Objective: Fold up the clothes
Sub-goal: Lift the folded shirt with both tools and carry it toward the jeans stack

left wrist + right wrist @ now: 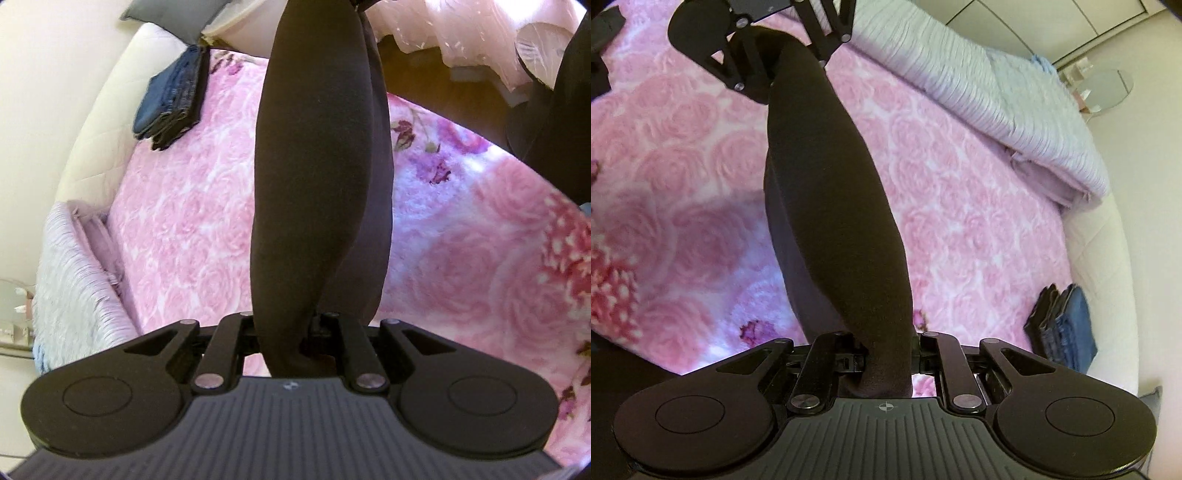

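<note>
A black garment (317, 166) hangs stretched between my two grippers above a bed with a pink rose blanket (192, 221). My left gripper (288, 332) is shut on one end of it. My right gripper (886, 350) is shut on the other end of the black garment (831, 203). In the right wrist view the left gripper (764, 62) shows at the top, clamped on the far end. The cloth is held taut in the air, clear of the blanket (979, 221).
A stack of folded dark blue and black clothes (173, 96) lies at the bed's edge, also in the right wrist view (1063, 328). A folded lilac ribbed quilt (74, 280) lies along one side. Pink curtains (461, 29) and a wooden floor (424, 81) lie beyond the bed.
</note>
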The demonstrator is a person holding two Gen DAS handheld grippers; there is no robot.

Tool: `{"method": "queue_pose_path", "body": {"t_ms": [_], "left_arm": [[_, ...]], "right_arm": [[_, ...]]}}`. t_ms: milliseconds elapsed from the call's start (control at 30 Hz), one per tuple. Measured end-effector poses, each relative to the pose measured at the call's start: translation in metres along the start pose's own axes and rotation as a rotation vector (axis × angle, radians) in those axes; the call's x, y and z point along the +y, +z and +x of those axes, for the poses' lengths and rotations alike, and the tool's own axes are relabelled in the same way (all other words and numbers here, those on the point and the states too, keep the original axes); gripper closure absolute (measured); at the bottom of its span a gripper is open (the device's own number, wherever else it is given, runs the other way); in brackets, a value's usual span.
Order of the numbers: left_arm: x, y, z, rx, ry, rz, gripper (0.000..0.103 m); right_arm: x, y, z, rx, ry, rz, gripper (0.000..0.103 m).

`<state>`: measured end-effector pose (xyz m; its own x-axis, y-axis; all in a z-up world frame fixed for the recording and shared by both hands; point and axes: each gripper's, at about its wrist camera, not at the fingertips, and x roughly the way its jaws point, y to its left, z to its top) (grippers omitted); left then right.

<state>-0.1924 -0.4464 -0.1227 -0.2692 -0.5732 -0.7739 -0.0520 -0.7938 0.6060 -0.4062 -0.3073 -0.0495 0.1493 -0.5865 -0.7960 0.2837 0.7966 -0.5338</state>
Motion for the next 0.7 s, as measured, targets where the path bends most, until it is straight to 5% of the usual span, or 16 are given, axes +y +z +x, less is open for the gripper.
{"method": "queue_pose_path", "body": {"t_ms": [333, 700], "left_arm": [[0.022, 0.006, -0.041, -0.018, 0.104, -0.046, 0.093], [0.035, 0.044, -0.031, -0.029, 0.117, -0.031, 0.093]], "right_arm": [[-0.015, 0.014, -0.044, -0.036, -0.08, -0.011, 0.09], [-0.044, -0.013, -0.051, -0.033, -0.102, -0.012, 0.09]]}}
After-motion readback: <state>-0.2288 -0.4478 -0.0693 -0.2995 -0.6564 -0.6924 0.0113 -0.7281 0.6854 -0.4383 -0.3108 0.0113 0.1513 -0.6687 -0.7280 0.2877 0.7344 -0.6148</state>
